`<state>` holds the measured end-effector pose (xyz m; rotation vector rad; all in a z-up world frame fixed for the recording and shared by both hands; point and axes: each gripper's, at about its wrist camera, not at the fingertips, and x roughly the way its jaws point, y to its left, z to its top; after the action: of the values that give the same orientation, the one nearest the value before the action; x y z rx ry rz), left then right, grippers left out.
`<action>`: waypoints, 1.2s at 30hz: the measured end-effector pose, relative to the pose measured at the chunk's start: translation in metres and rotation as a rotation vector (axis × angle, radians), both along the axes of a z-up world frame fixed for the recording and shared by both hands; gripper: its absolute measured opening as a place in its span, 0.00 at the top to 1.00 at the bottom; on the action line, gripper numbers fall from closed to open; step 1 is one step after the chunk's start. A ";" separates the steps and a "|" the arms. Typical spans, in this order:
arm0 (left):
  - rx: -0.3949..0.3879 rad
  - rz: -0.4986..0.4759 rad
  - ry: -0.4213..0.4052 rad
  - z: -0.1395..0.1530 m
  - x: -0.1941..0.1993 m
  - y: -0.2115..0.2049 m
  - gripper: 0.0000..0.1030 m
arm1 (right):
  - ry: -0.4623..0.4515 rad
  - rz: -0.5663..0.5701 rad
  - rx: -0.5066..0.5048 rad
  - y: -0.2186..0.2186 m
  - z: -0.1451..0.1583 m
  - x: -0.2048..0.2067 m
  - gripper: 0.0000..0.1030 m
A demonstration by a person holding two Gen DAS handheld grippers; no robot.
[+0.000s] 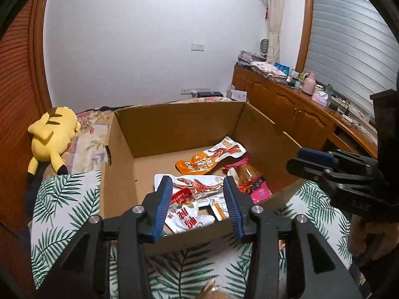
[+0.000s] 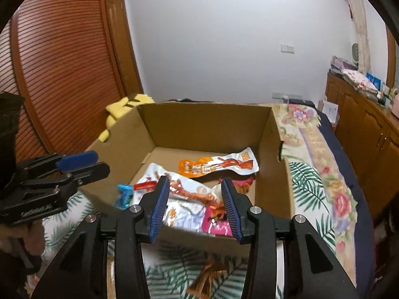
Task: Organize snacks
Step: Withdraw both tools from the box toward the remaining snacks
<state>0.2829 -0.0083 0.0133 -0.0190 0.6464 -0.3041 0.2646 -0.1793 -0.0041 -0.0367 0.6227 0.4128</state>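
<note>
Right now the biggest thing before me is the cardboard box (image 1: 174, 124), open-topped, sitting on the leaf-print cover (image 1: 62, 199) of the bed, with a yellow plush toy (image 1: 52, 134) lying off to its left. Inside the box the snacks are already piled toward the near wall: an orange-and-white packet (image 1: 212, 157) farther back, lying slantwise, a white packet with red print (image 1: 189, 211) closest to me, and a pink-edged pack (image 1: 251, 182) at the right.

My left gripper (image 1: 197, 199) hovers over the near edge of the box with its jaws partly apart and nothing pinched between the blue pads; the white packet only shows through the gap. My right gripper (image 2: 194, 199) is set to a similar narrow gap, also empty, above the same pile.

What matters next, I judge, is the loose brown wrapper (image 2: 209, 279) still outside the box. It lies on the cover below and behind both tools, nearer me than the box wall, its long axis running roughly toward the box. It looks closer to my right gripper, so I would draw that hand back and down.
</note>
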 end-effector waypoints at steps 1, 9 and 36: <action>0.001 -0.001 -0.004 0.001 -0.003 0.000 0.58 | -0.002 0.004 0.006 -0.002 0.002 -0.006 0.58; -0.024 -0.019 -0.026 0.009 -0.049 0.003 0.55 | -0.001 -0.003 -0.003 -0.018 -0.001 -0.063 0.58; 0.012 -0.043 0.085 -0.053 -0.118 -0.013 0.54 | 0.130 0.017 -0.064 -0.025 -0.071 -0.147 0.44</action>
<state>0.1647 -0.0212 -0.0399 -0.0064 0.7339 -0.3417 0.1174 -0.2044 -0.0751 -0.0767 0.7645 0.4142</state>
